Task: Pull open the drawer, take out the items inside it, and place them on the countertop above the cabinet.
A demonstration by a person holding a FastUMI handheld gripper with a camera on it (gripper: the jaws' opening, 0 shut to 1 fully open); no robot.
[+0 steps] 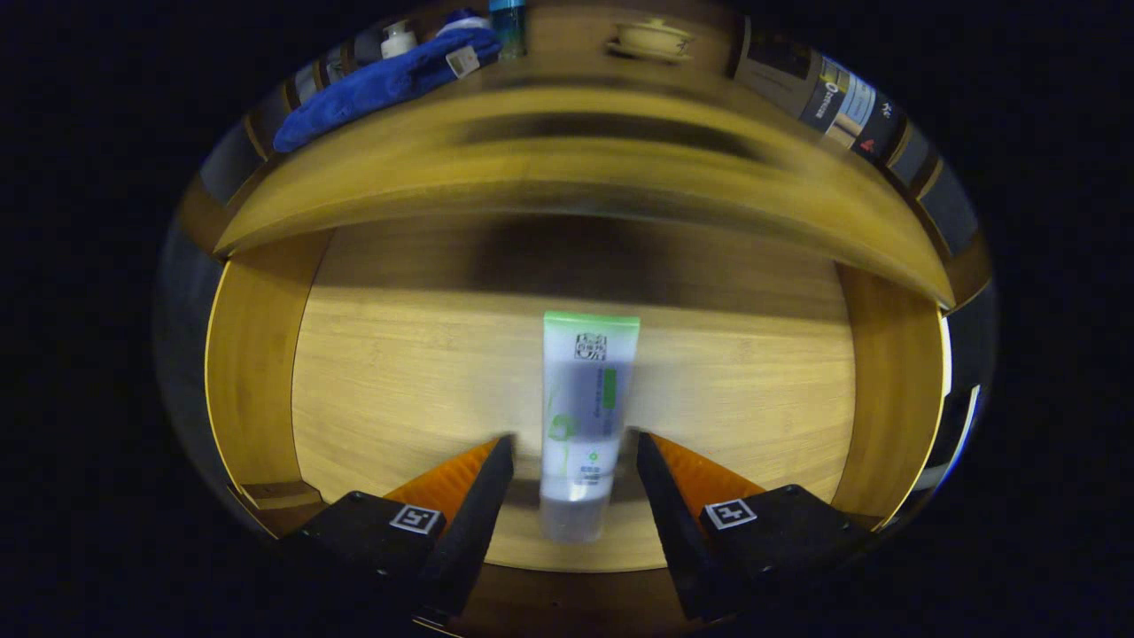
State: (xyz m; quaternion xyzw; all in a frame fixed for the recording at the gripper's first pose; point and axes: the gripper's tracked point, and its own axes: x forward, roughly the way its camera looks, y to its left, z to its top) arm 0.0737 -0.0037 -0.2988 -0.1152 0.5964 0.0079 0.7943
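The drawer point(567, 372) stands pulled open, so the step in hand is judged to be removal of its contents. A white tube point(580, 416) with a green crimped end lies flat on the drawer's wooden floor, cap end toward the claw point(571, 452). The claw's fingers are spread apart, one on each side of the tube's lower half, with a gap showing at both. The next move likely calls for closing squarely on the tube body, then lifting clear of the drawer walls. Above, the wooden worktop point(567, 62) carries a blue cloth point(381, 84), small bottles point(399, 40) and a lidded cup point(654, 40).
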